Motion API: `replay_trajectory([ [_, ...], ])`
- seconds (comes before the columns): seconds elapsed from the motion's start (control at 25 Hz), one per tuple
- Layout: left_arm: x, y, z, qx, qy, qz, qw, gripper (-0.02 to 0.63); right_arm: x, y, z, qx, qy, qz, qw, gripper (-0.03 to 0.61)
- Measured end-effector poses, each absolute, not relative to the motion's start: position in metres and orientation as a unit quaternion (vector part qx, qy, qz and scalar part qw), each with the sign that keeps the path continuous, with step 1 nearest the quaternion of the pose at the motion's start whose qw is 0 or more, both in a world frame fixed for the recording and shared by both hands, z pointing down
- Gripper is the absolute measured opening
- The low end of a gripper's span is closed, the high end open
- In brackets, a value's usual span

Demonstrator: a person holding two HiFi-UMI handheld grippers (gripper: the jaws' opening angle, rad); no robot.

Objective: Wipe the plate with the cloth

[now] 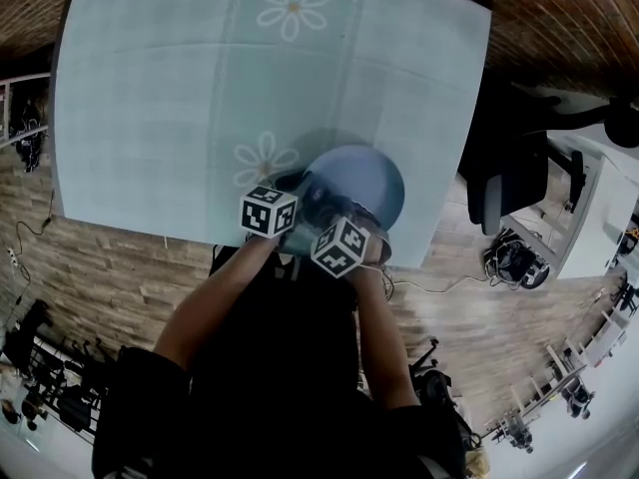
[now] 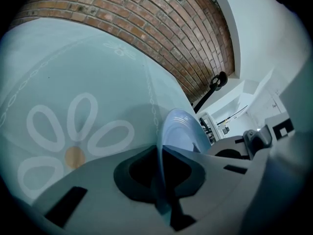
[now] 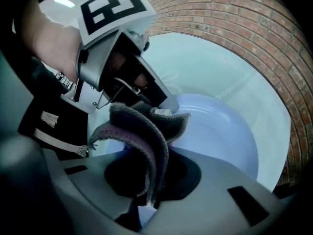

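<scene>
Left claw [image 2: 161,180] grips the pale blue round plate's [image 2: 183,131] rim above the table [image 1: 150,98]; right claw [image 3: 146,185] pinches the folded grey cloth [image 3: 142,136] over it. Best steady the plate and sweep in firm circles.

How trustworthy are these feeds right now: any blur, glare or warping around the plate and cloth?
Head view: heavy fisheye bows the tablecloth edges; the plate is evenly lit with a soft shadow round it. Left gripper view: the plate rim in the left claw sits close and soft. Right gripper view: the cloth in the right claw looks dark; no glare on the plate.
</scene>
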State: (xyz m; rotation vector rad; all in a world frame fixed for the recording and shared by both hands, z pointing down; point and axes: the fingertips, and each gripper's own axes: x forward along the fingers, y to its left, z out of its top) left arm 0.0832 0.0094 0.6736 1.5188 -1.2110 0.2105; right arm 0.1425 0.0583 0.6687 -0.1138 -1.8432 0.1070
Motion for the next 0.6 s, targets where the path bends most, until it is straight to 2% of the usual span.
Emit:
replay_trajectory([
  [0.6, 0.084, 0.009, 0.674, 0.648, -0.509, 0.092, 0.559, 0.043, 0.123, -0.006, 0.667, -0.058, -0.799, 0.035, 0.598, 0.061],
])
